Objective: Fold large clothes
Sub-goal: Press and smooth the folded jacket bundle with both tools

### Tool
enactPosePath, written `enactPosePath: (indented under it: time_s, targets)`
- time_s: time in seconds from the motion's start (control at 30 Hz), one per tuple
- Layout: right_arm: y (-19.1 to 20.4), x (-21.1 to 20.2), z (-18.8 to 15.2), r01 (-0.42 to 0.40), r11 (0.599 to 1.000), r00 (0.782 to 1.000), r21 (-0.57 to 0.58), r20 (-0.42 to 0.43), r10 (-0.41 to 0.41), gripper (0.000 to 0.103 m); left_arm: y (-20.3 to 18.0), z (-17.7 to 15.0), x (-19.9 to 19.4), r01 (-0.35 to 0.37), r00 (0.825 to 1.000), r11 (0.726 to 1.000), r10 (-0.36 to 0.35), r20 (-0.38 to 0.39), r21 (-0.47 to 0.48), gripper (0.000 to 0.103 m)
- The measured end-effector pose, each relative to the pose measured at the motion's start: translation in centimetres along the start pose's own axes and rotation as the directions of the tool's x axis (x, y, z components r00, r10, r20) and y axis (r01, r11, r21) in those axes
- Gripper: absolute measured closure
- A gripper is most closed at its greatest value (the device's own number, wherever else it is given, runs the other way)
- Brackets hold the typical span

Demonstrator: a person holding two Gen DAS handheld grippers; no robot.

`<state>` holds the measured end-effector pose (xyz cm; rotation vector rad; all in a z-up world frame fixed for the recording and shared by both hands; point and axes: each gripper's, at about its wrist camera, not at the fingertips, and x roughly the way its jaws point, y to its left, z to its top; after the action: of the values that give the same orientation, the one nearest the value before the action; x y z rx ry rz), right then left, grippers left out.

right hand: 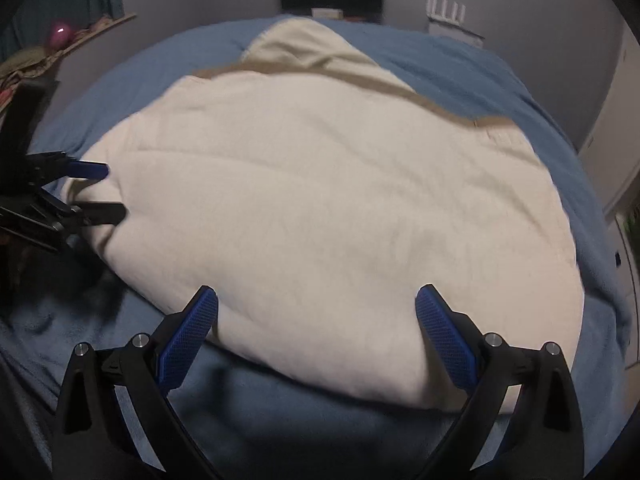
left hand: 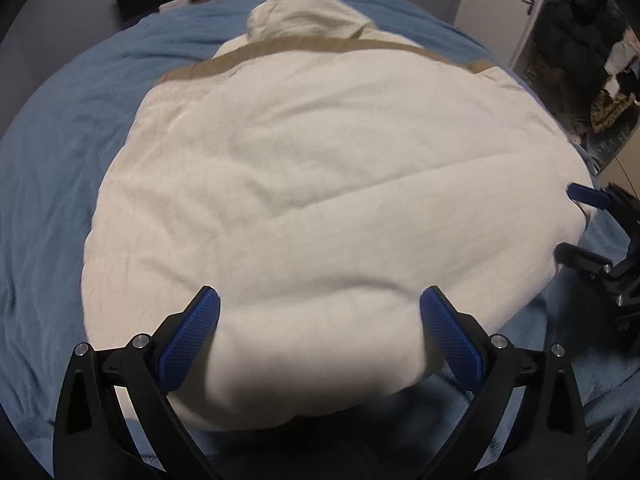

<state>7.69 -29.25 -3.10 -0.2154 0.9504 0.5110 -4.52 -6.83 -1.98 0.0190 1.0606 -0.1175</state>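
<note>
Blue ribbed pads [left hand: 192, 340] of the left gripper [left hand: 320, 300] fill the bottom of the left wrist view, spread wide apart with nothing pinched; the near hem of a cream hooded garment [left hand: 320, 180] bulges between them without either pad pressing on it. In the right wrist view the right gripper [right hand: 316, 300] stands the same way, its fingers [right hand: 444, 332] far apart and closed on nothing, over the garment's near edge where it meets the blue bedcover [right hand: 500, 92]. Each view catches the other tool from the side: the left view shows the right gripper at its right edge, one blue fingertip at the garment's side, and the right view shows the left gripper at its left edge, jaws apart on either side of a fold at the cloth's corner, though whether they touch it cannot be told. Only the left view shows a door handle [left hand: 530, 0] and a dark cluttered opening on the right; only the right view shows a pink object [right hand: 60, 36] on a ledge at upper left. The garment lies flat on the bed, long axis running away from both cameras, hood [left hand: 304, 12] at the far end and a tan band [left hand: 304, 46] crossing just below it. Both grippers tilt steeply down toward the near hem.
</note>
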Motion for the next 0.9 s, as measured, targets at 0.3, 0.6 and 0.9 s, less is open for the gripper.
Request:
enactPosePath:
  time_s: [0.3, 0.6, 0.9]
  targets:
    - [-8.7, 0.1, -3.1, 0.17, 0.898, 0.978, 0.406, -0.18, -0.104, 0.008, 3.0, -1.8, 1.2, -0.066, 0.997, 0.996, 0.064, -0.033, -0.059, 0.006]
    - [-9.7, -3.1, -3.6, 0.202, 0.84, 0.979, 0.503, -0.078, -0.189, 0.008, 3.8, -2.6, -0.9, -0.111, 0.993, 0.986, 0.115, 0.022, -0.123, 0.007]
    - [-3.3, -8.1, -5.5, 0.187, 0.898, 0.97, 0.397, 0.068, -0.232, 0.008, 1.3, -4.8, -6.5, -0.092, 0.98, 0.983, 0.117, 0.158, -0.158, 0.007]
